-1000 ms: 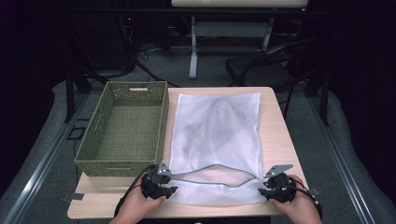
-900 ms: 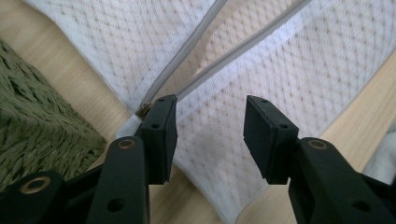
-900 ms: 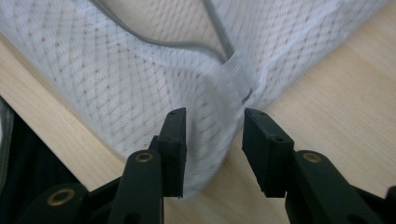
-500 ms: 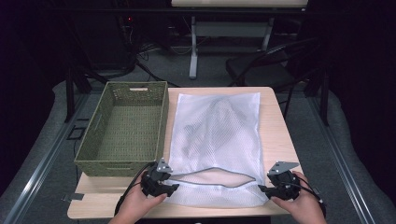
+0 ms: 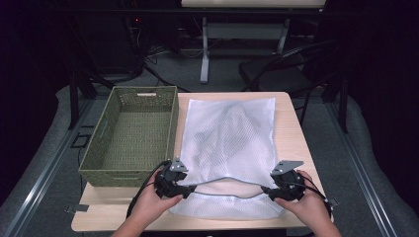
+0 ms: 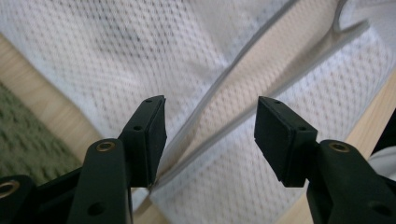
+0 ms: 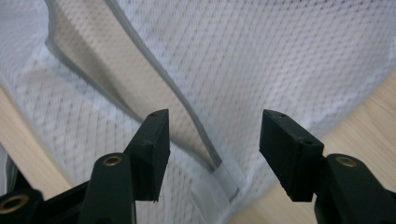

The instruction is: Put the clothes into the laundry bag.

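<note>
Mesh bag (image 5: 228, 143) contents perhaps cloth, veiled, left gripper (image 5: 184, 189) and right gripper (image 5: 267, 190) just opened, empty.

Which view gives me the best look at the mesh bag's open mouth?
The high view: the mesh bag lies flat on the table, its mouth gaping across the full width between both grippers. The left gripper view shows only the mouth's one end; the right gripper view its other corner.

Left hand-held gripper (image 5: 187, 190) and right hand-held gripper (image 5: 267, 190): jaws just opening, apart
</note>
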The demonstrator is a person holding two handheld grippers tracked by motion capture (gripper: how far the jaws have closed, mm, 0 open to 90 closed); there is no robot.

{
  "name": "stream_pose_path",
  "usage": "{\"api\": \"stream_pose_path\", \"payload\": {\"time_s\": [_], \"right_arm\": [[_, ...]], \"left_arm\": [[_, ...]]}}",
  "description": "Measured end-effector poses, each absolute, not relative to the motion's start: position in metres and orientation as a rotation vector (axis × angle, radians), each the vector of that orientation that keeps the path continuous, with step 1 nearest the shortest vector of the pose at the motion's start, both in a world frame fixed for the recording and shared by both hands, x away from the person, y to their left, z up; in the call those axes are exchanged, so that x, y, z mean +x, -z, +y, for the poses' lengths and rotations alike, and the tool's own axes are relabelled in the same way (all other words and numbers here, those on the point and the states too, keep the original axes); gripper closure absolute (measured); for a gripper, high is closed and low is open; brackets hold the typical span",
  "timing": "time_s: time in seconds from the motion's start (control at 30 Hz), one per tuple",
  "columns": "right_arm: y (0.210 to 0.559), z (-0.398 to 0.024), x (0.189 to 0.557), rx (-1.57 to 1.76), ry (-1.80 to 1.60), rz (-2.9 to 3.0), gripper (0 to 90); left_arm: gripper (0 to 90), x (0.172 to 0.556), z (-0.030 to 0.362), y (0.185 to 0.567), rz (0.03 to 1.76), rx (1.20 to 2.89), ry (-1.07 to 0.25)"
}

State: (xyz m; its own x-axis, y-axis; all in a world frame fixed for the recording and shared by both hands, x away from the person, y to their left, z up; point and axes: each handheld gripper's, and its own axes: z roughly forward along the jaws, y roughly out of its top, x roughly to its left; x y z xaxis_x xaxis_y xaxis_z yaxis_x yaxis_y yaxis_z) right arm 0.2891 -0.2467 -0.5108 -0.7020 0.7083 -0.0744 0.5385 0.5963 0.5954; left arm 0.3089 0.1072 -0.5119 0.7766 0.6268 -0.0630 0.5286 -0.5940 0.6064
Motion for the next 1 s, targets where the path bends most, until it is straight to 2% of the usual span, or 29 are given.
{"api": "stream_pose_path", "payload": {"time_s": [0.2,0.5,1.0], "right_arm": [[0.515,-0.234,0.297,1.021,-0.904,2.462,45.0],[0.531,-0.234,0.285,1.032,-1.032,2.367,44.2],[0.541,-0.238,0.285,1.037,-1.062,2.327,40.8]], "left_arm": [[39.7,0.322,0.098,0.515,0.862,2.287,-0.222],[40.3,0.318,0.098,0.525,0.846,2.244,-0.286],[39.9,0.312,0.102,0.535,0.843,2.248,-0.254]]}}
